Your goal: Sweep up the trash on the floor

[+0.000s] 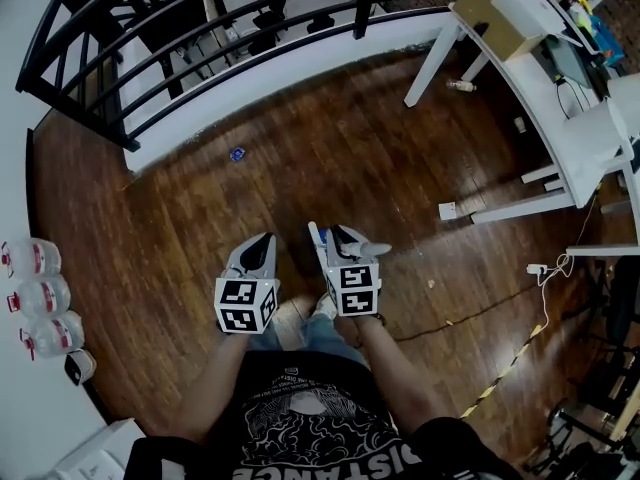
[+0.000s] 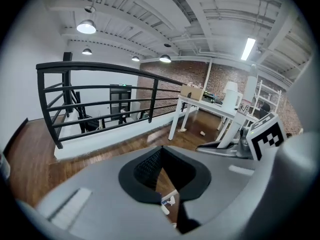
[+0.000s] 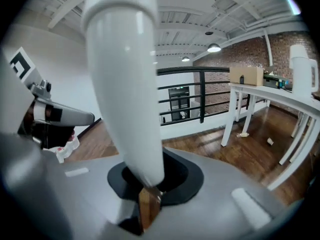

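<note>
STANDING READY: A person stands on a dark plank floor (image 1: 350, 158) with the right gripper (image 1: 336, 240) clamped tight round a white tapered handle (image 3: 125, 84), apparently that of the sweeping tool, whose working end no view shows. The left gripper (image 1: 266, 240) is closed on nothing, its jaws meeting at the tips. A small blue scrap of litter (image 1: 237, 154) lies well ahead of both grippers and slightly left, near the foot of the black metal railing (image 1: 200, 28). A pale bottle-shaped piece (image 1: 461, 86) lies farther off to the right, under the white table (image 1: 432, 60). Sweeping has likely not begun: the sound course is to approach the blue scrap first, add the free left gripper on the handle for control, and draw short strokes away from the railing
</note>
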